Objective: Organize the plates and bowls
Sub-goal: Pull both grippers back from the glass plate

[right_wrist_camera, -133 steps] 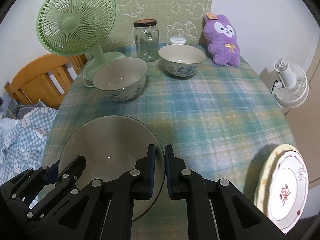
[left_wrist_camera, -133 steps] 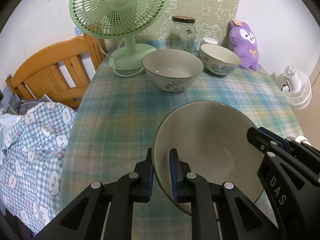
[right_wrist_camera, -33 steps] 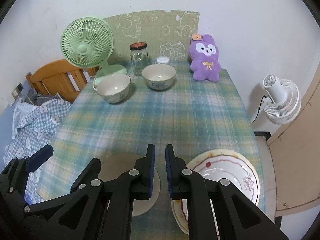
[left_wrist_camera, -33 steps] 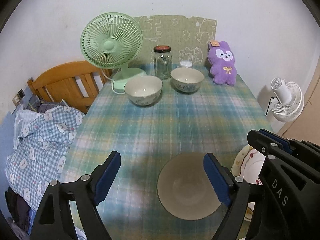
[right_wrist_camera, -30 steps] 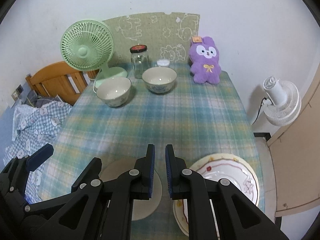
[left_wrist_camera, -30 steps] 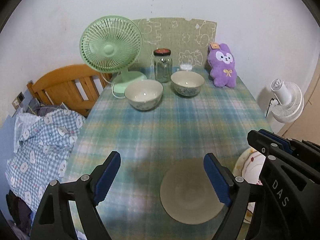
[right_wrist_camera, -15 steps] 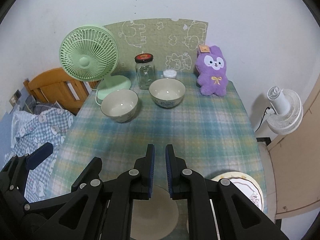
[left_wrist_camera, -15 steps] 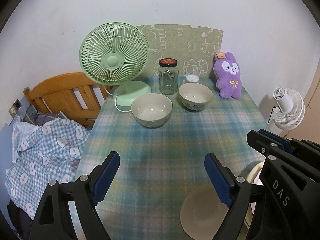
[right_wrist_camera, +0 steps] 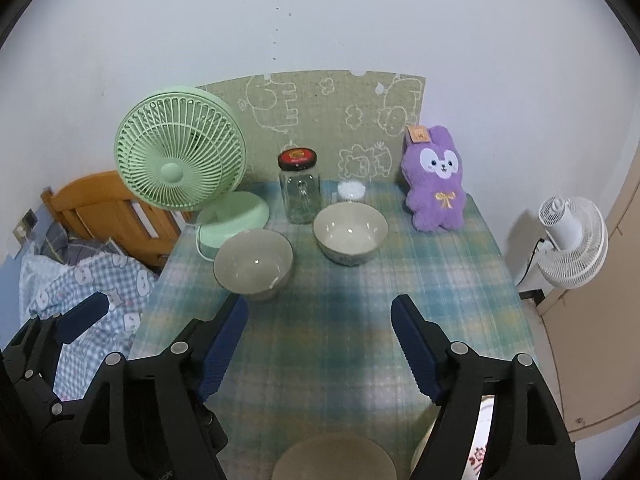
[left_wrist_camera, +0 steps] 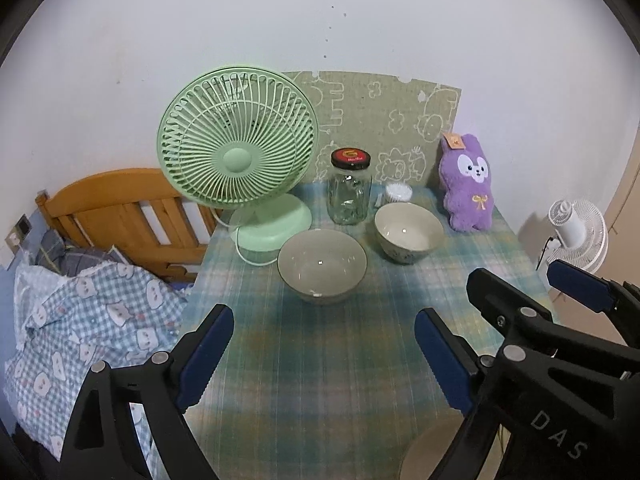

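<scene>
Two cream bowls stand at the back of the plaid table: one at the left [left_wrist_camera: 322,271] [right_wrist_camera: 253,265] and one at the right [left_wrist_camera: 409,237] [right_wrist_camera: 350,233]. A third grey bowl [right_wrist_camera: 334,458] [left_wrist_camera: 428,452] sits at the table's near edge, below both grippers. A floral plate [right_wrist_camera: 480,452] peeks out beside it at the right. My left gripper [left_wrist_camera: 324,356] is open and empty above the table. My right gripper [right_wrist_camera: 320,348] is open and empty too.
A green desk fan [left_wrist_camera: 240,152], a glass jar with a red lid [left_wrist_camera: 349,192], a small white container [left_wrist_camera: 398,192] and a purple plush rabbit [left_wrist_camera: 468,184] line the back edge. A wooden headboard [left_wrist_camera: 120,208] and bedding lie left; a white floor fan [right_wrist_camera: 570,236] stands right.
Both grippers have risen and tilted towards the table's back, so the near bowl and plate have slid to the bottom edge. The right gripper has opened.
</scene>
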### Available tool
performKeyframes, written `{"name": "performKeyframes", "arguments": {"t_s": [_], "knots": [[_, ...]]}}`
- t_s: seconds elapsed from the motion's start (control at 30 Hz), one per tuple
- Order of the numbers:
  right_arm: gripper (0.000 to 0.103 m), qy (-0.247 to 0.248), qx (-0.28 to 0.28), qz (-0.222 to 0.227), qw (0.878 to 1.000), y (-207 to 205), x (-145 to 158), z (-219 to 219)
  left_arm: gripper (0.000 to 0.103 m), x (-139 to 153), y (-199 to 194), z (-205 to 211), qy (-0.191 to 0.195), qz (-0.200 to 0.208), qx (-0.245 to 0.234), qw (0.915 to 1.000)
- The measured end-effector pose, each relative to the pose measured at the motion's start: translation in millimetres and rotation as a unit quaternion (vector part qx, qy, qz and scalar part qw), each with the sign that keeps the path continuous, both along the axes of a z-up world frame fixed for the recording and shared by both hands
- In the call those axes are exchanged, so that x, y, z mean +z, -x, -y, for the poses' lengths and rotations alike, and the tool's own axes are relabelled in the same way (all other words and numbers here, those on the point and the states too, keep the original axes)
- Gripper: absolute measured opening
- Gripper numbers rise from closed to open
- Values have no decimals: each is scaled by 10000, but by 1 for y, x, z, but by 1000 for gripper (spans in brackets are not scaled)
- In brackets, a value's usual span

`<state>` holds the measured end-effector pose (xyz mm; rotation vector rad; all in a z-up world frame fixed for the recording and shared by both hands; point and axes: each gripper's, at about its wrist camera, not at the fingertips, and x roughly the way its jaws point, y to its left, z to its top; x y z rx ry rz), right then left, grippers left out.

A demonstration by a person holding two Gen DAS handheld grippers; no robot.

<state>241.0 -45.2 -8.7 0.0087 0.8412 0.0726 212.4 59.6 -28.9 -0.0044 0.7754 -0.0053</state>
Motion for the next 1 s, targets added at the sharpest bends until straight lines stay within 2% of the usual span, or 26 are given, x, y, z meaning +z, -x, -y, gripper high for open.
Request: {"name": "performKeyframes", "arguments": {"t_s": [0.3,0.67,0.77,1.0], "knots": [[93,79,-111,83,9999,-28,2,-22,94,1,-30,-22,8,82,-109,9999],[97,93,-150,126,9998,-65,-2,-38,95,2,-65,-38,-102,198,-250,9994],[97,194,-155,109,9996,-75,-5,-43,95,-2,-75,-39,-233,180,-230,9993],[97,69,-112,-53,9999,-100,-22,-47,95,-17,-95,-44,-214,285,-273,9990]]}}
